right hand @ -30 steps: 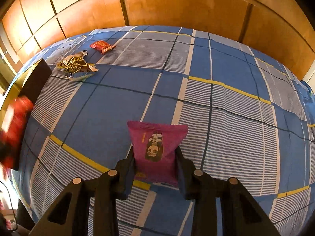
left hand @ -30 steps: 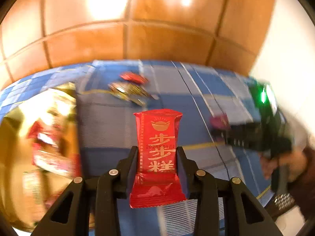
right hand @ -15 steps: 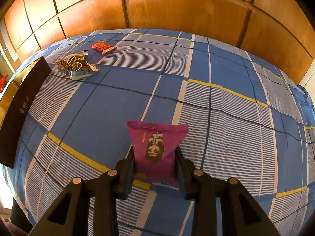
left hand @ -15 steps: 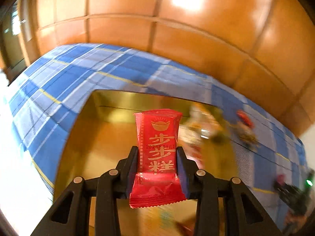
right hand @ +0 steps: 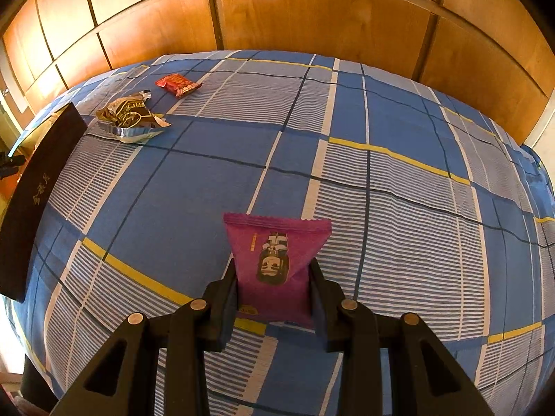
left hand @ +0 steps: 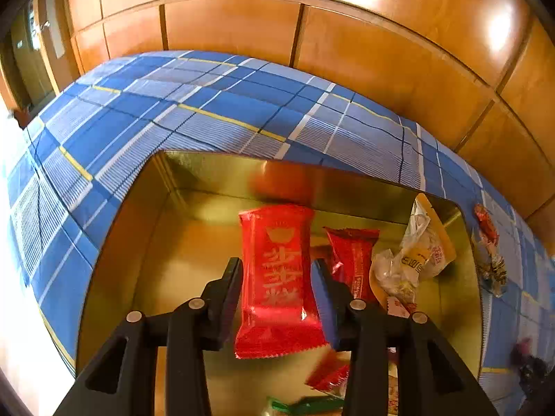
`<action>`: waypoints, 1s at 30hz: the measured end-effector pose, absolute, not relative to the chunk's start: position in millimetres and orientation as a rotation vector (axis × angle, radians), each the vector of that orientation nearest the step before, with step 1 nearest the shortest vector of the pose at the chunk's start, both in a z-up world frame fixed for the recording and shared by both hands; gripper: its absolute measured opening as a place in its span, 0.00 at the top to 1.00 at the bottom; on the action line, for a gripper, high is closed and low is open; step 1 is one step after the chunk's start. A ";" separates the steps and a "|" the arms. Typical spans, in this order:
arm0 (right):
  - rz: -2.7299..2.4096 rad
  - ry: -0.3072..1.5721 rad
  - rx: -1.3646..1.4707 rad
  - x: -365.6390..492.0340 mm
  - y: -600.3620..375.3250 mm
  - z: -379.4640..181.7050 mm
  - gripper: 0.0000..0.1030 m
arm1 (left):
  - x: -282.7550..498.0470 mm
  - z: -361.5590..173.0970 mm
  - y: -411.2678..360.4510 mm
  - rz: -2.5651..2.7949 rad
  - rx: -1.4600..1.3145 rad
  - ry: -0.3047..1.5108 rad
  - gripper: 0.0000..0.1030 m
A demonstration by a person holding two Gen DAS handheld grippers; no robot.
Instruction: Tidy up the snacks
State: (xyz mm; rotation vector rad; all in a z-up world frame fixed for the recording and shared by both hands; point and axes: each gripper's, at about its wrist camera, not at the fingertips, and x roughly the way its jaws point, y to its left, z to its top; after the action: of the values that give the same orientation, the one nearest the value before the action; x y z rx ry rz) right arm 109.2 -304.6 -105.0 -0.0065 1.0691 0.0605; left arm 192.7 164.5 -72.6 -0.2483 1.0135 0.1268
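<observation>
Now my left gripper [left hand: 276, 277], swung over from the blue cloth [left hand: 215, 128], opens its jaws around the red packet [left hand: 277, 277] above the gold box [left hand: 114, 242]. My right gripper [right hand: 274, 277] stays clamped on the purple packet [right hand: 275, 260], next to go, I judge.

- Your left black two-finger gripper [left hand: 275, 272] points steeply down, and its jaws are opening. A red foil snack packet with gold characters [left hand: 277, 277] sits between them, with a visible gap on the left side.
- Your right black two-finger gripper [right hand: 274, 272] angles steeply down, its jaws clamped on a purple crimped snack packet [right hand: 275, 265].
</observation>
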 end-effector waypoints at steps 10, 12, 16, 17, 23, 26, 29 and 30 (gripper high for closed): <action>0.051 1.045 -0.014 106.1 -305.2 -104.5 0.65 | 119.6 -40.0 134.9 0.205 -0.191 0.906 0.60; 0.048 1.040 -0.015 105.5 -305.1 -104.3 0.65 | 104.3 -33.2 124.1 0.203 -0.174 0.882 0.60; 0.044 1.029 -0.020 103.8 -304.0 -104.7 0.65 | 81.2 -24.0 108.1 0.181 -0.151 0.851 0.60; 0.042 1.026 -0.021 103.4 -303.7 -104.9 0.65 | 76.0 -22.2 103.8 0.176 -0.141 0.843 0.60; 0.037 1.012 -0.027 100.8 -302.3 -105.6 0.65 | 52.7 -13.7 85.7 0.157 -0.092 0.814 0.60; 0.036 1.007 -0.031 99.9 -302.3 -105.6 0.65 | 44.6 -12.9 80.0 0.143 -0.082 0.813 0.60; 0.034 1.004 -0.032 99.3 -302.1 -105.8 0.65 | 39.4 -12.8 77.4 0.134 -0.076 0.814 0.60; 0.033 1.003 -0.033 99.0 -301.8 -105.9 0.65 | 38.1 -13.1 77.5 0.131 -0.078 0.814 0.60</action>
State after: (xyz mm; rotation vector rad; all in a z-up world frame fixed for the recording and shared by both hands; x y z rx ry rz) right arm 99.0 -301.8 -105.9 -0.0334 1.0028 0.0327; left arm 38.1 77.5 -13.1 -0.0779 0.8142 0.1315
